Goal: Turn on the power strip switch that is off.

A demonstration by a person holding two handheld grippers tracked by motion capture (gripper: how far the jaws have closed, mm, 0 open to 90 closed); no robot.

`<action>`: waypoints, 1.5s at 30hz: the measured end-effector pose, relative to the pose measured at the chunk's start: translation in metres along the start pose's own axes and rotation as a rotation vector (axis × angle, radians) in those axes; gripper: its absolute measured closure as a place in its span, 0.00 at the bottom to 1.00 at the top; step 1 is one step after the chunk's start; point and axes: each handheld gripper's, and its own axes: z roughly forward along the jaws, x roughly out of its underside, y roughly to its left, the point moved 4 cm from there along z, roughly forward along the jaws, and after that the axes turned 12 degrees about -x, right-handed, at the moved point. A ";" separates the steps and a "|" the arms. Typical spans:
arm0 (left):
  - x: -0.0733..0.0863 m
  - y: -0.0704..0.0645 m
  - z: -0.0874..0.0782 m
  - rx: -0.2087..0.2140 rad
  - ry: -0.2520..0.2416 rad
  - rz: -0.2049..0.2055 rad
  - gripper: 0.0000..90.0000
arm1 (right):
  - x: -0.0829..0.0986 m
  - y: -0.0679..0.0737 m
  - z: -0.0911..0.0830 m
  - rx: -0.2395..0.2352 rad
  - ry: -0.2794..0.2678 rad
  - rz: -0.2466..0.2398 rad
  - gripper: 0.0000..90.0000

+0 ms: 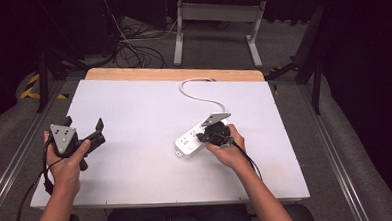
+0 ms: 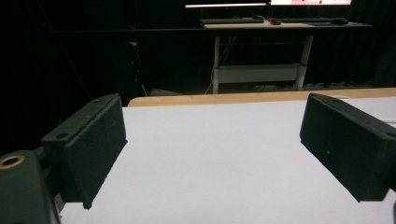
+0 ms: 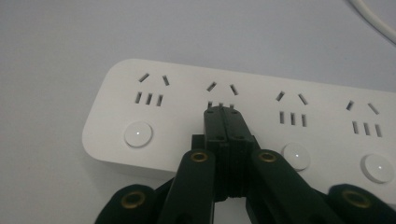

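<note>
A white power strip (image 1: 201,135) lies on the white table (image 1: 136,158), a bit right of the middle; its white cord (image 1: 193,93) curls away toward the far edge. The right gripper (image 3: 226,114) has its two black jaws pressed tight together with nothing between them; the tip sits over the second set of holes from the end of the strip, right where that set's round button should be. The first button (image 3: 138,134) and the third button (image 3: 297,155) are easy to see, each with a tiny light dot; the second one is hidden under the tip, so I guess the tip is pushing it, but I cannot tell if it truly touches.

The left gripper (image 1: 82,133) is held near the left edge of the table, well apart from the strip; its jaws are spread wide with nothing in them, and only bare table lies between them.

Here is what could go wrong, I think; nothing holds the strip down, so a hard or slanted push could make it slide or tip up at one end; the closed tip is thin, so it could slip off the smooth button and poke the holes just above it; if the tip drifts sideways it could hit the next button by mistake; the far hand is too far off to steady anything.
</note>
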 end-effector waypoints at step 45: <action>0.001 -0.001 0.003 0.020 0.011 -0.015 0.09 | 0.000 -0.001 -0.006 0.068 -0.064 -0.033 1.00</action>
